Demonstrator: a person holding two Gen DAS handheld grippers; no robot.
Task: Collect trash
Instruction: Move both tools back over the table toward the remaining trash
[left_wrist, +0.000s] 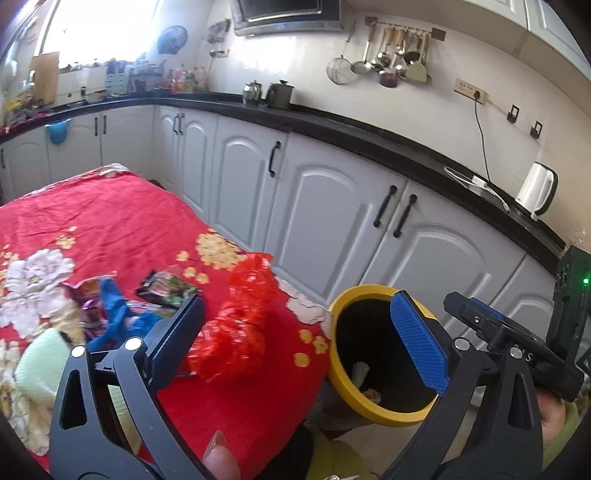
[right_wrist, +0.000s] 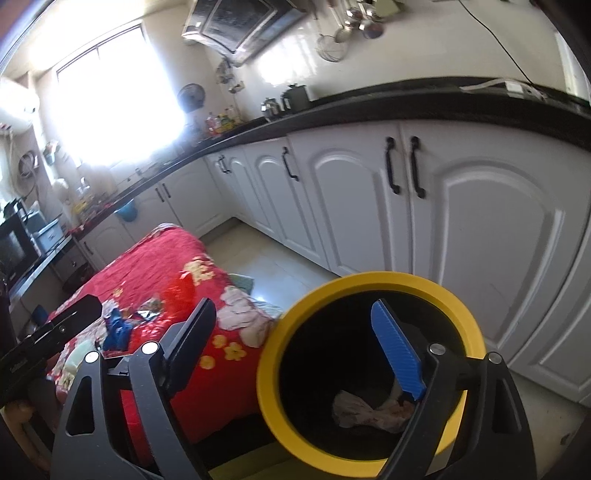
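Note:
My left gripper (left_wrist: 299, 299) is open above the near right corner of a table with a red flowered cloth (left_wrist: 110, 221). A crumpled red plastic bag (left_wrist: 240, 325) lies on the cloth beyond the open jaws, untouched by the pads. Further left lie a dark snack wrapper (left_wrist: 168, 290), a blue plastic bag (left_wrist: 114, 314) and a pale green item (left_wrist: 40, 362). My right gripper (right_wrist: 293, 306) hangs open and empty over a yellow-rimmed black bin (right_wrist: 369, 280) on the floor beside the table. Crumpled white paper (right_wrist: 365, 410) lies at the bin's bottom.
White cabinets (left_wrist: 325, 206) under a black counter (left_wrist: 332, 122) run close behind the bin (left_wrist: 354, 291). A white kettle (left_wrist: 535, 190) and two metal pots (left_wrist: 269, 92) stand on the counter. Tiled floor (right_wrist: 273, 258) shows between table and cabinets. A thumb (left_wrist: 221, 458) shows at the bottom edge.

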